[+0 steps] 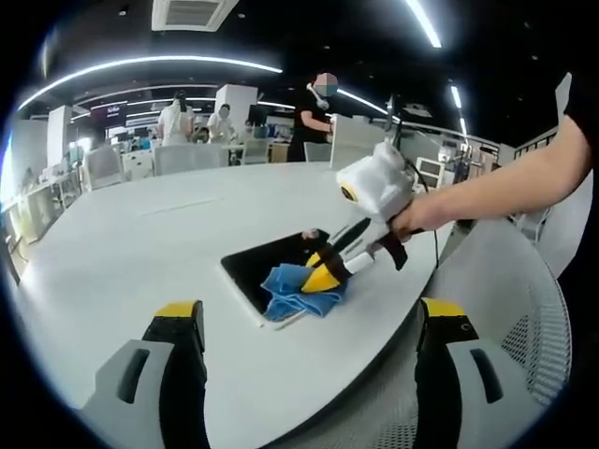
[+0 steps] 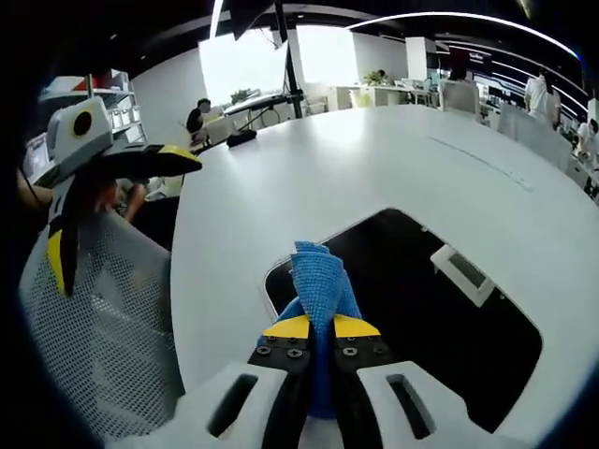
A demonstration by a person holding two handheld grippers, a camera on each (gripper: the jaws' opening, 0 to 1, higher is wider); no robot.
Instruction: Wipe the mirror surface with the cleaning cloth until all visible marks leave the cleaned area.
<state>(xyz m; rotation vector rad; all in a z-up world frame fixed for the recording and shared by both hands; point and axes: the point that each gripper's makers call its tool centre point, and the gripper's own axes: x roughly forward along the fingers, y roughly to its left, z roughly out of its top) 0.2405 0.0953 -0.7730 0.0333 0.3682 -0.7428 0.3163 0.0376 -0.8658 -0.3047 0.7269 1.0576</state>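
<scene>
- White round table (image 1: 140,253) stood in an open office; distant wall signs were too small to read.
- Mirror (image 2: 440,318) lay flat on the table (dark, reflecting a ceiling fixture).
- Right gripper (image 2: 313,327) had its jaws closed on the blue cleaning cloth (image 2: 318,281), which rested on the mirror's near corner.
- Left gripper (image 1: 314,323) hovered near the table edge, jaws wide apart and holding nothing.

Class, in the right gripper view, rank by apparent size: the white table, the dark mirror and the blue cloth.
1. white table
2. dark mirror
3. blue cloth, though nearness to the camera enlarges it.
</scene>
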